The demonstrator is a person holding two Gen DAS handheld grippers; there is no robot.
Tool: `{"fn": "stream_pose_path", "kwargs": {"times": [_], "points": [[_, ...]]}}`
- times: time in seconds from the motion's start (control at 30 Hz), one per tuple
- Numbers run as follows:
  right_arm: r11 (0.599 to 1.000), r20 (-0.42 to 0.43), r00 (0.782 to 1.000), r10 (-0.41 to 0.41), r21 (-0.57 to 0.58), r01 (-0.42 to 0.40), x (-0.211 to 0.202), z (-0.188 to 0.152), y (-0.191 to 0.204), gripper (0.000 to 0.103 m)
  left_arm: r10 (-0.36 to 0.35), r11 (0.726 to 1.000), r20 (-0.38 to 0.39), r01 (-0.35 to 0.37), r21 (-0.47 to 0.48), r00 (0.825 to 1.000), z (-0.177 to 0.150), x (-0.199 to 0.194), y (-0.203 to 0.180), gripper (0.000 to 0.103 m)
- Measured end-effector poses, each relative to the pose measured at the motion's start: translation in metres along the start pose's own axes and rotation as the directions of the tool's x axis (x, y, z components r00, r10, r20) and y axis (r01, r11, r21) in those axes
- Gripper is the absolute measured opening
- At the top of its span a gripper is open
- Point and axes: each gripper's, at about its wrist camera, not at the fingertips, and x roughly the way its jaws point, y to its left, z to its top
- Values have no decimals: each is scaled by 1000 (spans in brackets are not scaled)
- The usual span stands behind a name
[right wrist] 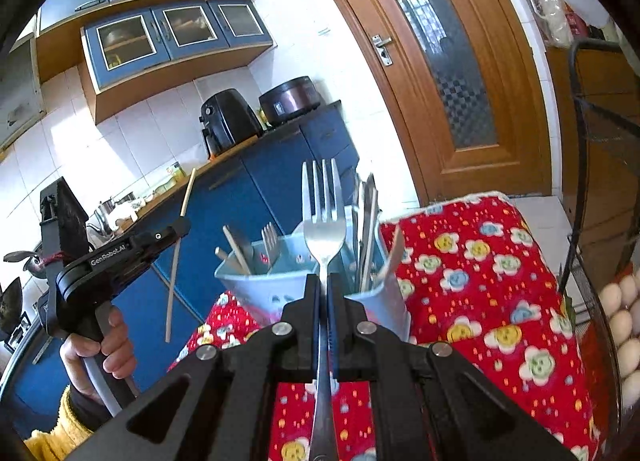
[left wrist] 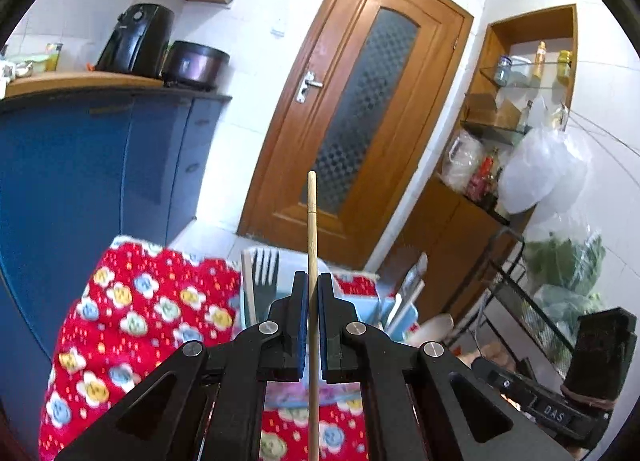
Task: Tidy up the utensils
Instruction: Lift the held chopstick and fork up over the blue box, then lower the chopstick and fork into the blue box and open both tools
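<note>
My left gripper [left wrist: 313, 281] is shut on a thin wooden chopstick [left wrist: 311, 221] that stands upright through the pads. In the right wrist view the same left gripper [right wrist: 181, 227] is at the left, lifted beside the holder with the chopstick [right wrist: 173, 285] hanging through it. My right gripper [right wrist: 323, 293] is shut on the handle of a metal fork [right wrist: 324, 217], tines up. Just beyond both stands a light blue utensil holder [right wrist: 248, 293] with chopsticks and a fork [right wrist: 270, 241] in its left compartment and several metal utensils [right wrist: 370, 229] in its right one.
A red floral cloth [right wrist: 480, 281] covers the table under the holder [left wrist: 362, 303]. A black wire basket [right wrist: 580, 109] with eggs [right wrist: 624, 321] stands at the right. Blue cabinets [left wrist: 80, 181], a wooden door [left wrist: 360, 101] and a hand [right wrist: 100, 349] with a yellow sleeve are around.
</note>
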Motion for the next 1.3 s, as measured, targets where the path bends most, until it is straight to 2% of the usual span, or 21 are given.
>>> {"fn": "stream_pose_path", "kwargs": {"times": [0.27, 0.63, 0.9, 1.3], "points": [[1000, 41, 999, -16, -23, 17, 24, 26, -2, 5, 21, 999, 48, -23, 36, 999, 20, 24, -1, 4], [998, 126, 991, -40, -46, 46, 52, 50, -1, 5, 31, 996, 182, -46, 81, 983, 40, 51, -11, 4], [994, 167, 985, -54, -80, 68, 75, 53, 1, 5, 67, 988, 241, -99, 122, 968, 29, 68, -14, 4], [973, 250, 960, -123, -158, 166, 97, 38, 8, 5, 86, 982, 236, -123, 145, 968, 6, 80, -6, 4]]}}
